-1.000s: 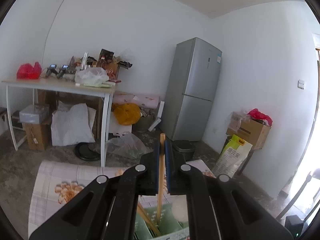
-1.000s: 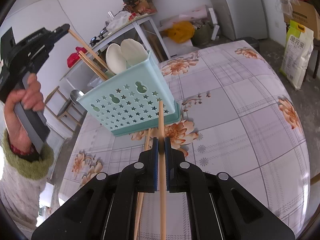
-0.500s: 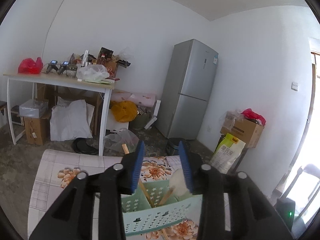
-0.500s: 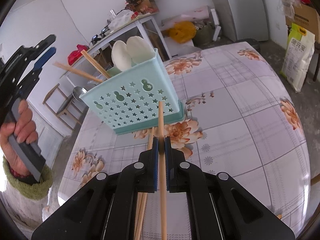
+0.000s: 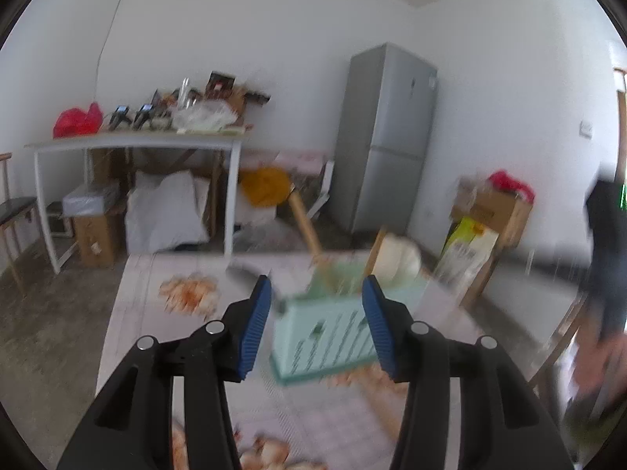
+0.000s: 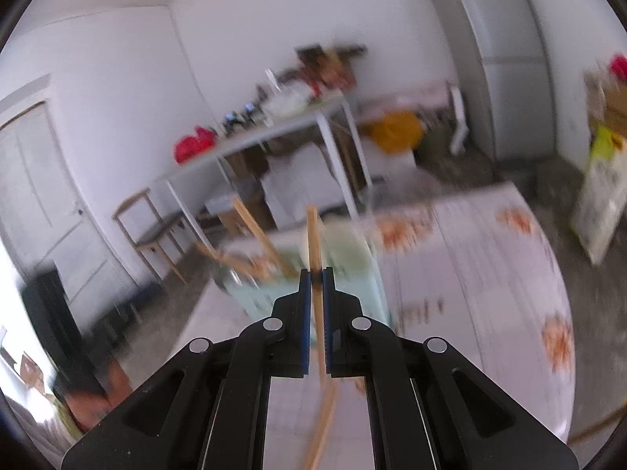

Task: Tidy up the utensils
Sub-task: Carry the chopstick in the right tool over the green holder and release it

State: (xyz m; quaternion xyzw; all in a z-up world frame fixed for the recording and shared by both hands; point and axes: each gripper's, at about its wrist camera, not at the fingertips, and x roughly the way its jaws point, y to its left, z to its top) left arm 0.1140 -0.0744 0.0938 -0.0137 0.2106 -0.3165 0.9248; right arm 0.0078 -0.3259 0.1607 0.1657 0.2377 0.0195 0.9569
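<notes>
While opening with nothing between its jaws, left gripper (image 5: pixel 316 309) faces pale-green perforated plastic basket (image 5: pixel 325 337) already holding chopsticks and 2 white spoons. Right gripper (image 6: pixel 317 274) pinching 1 wooden chopstick (image 6: pixel 313 235), not yet inside.

Motion blur smears the basket (image 5: pixel 325 333); the chopstick (image 6: pixel 315 250) behind it runs off the bottom edge.
</notes>
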